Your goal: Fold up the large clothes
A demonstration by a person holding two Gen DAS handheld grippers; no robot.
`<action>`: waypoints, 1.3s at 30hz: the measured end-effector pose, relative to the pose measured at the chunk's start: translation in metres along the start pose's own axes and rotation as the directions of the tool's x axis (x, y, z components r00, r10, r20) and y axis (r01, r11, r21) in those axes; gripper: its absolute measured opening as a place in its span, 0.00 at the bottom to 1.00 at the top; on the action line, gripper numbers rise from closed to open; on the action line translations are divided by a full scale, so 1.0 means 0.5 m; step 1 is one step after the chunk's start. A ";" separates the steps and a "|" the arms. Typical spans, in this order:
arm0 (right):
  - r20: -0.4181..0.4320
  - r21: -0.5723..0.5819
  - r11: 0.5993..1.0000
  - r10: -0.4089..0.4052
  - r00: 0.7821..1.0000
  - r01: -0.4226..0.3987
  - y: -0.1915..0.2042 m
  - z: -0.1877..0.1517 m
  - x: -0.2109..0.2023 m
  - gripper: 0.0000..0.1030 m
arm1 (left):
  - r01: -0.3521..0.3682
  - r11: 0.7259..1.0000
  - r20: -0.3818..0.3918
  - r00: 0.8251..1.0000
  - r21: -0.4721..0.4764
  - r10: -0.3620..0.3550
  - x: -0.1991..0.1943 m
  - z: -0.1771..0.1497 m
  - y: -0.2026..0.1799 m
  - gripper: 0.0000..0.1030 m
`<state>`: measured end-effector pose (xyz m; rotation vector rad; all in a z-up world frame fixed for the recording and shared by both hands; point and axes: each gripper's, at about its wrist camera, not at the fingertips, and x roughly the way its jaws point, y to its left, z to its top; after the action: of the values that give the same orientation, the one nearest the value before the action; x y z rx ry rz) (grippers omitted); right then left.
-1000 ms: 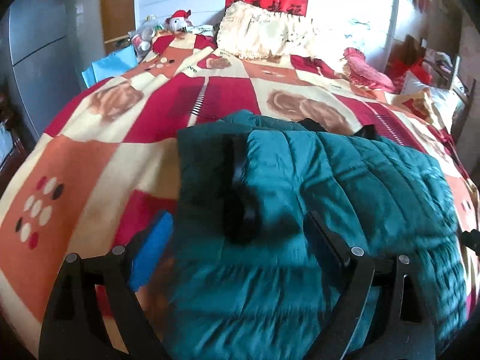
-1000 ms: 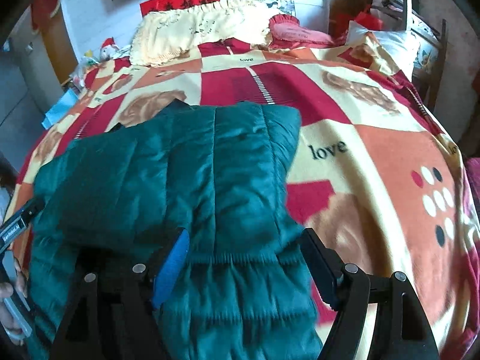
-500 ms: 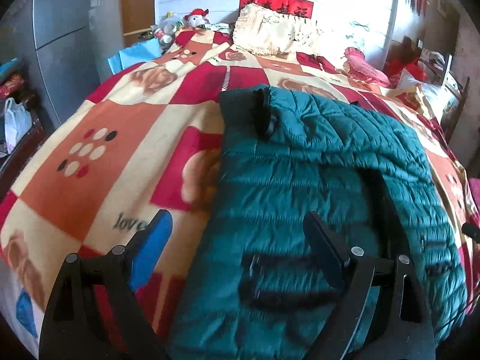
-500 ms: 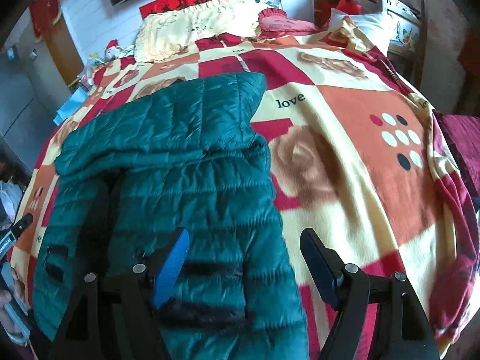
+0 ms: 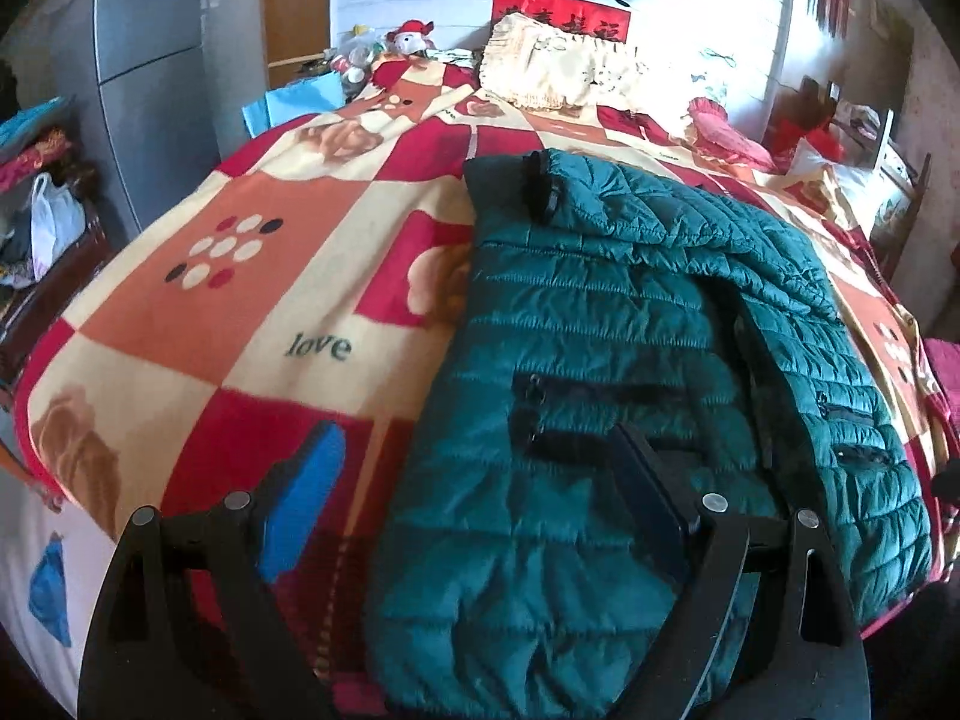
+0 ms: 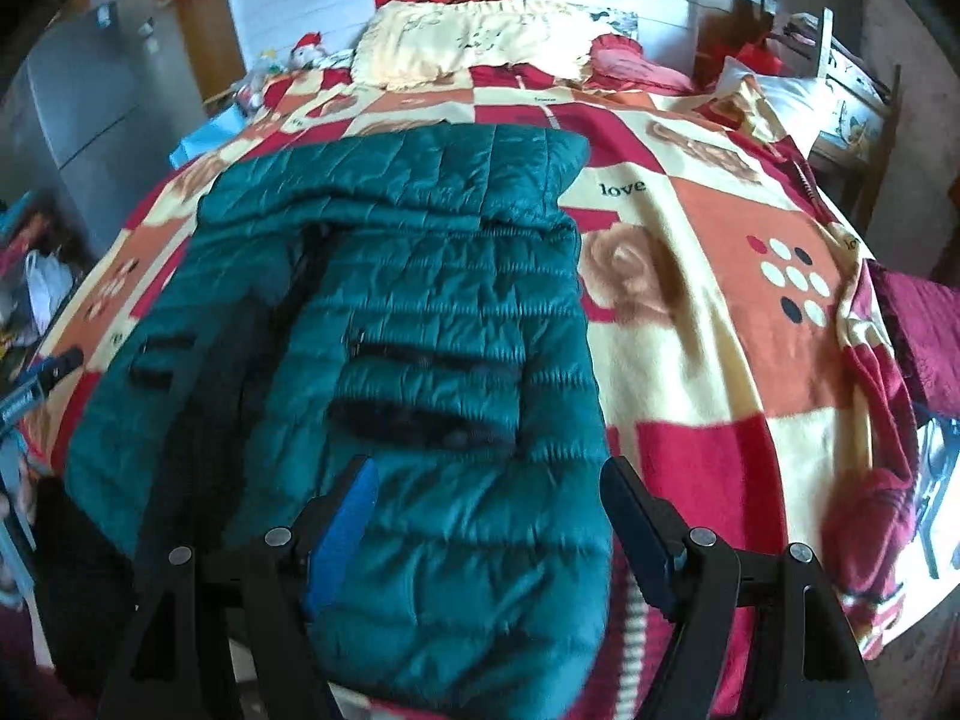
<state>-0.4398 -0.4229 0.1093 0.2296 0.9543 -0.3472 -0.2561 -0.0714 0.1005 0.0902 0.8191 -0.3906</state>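
A dark teal quilted puffer jacket (image 5: 630,360) lies spread on the bed, its upper part folded over across the top, inner side with black pockets facing up. It also shows in the right wrist view (image 6: 420,330). My left gripper (image 5: 474,474) is open and empty, hovering over the jacket's near left edge. My right gripper (image 6: 486,498) is open and empty, above the jacket's near right hem, which hangs over the bed's front edge.
The bed carries a red, orange and cream patchwork blanket (image 5: 240,300) with "love" print. A cream pillow (image 5: 552,72) lies at the headboard. A grey cabinet (image 5: 150,60) stands on the left. A chair with clutter (image 6: 840,90) stands on the right.
Both grippers have pulled back toward the foot of the bed and risen. More of the jacket and blanket shows now. Both stay open.
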 end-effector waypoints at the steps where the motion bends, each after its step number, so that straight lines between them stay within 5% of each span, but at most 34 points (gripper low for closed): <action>1: -0.003 -0.003 1.000 0.002 1.000 -0.002 -0.002 -0.010 -0.004 0.72 | -0.001 1.000 0.000 1.000 -0.001 0.001 -0.004 -0.004 0.000 0.87; 18: -0.048 0.089 0.995 0.042 0.998 -0.037 -0.034 -0.115 0.000 0.77 | -0.008 1.000 -0.042 0.999 0.005 0.008 -0.027 -0.065 0.034 0.87; 39: -0.064 0.076 0.997 0.011 0.998 -0.006 -0.060 -0.088 0.039 0.78 | 0.094 0.995 -0.131 0.987 -0.030 -0.097 0.018 -0.074 0.058 0.87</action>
<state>-0.4743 -0.4393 0.0672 0.3149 1.0040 -0.3705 -0.2655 -0.0388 0.0665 0.0557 0.9611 -0.4688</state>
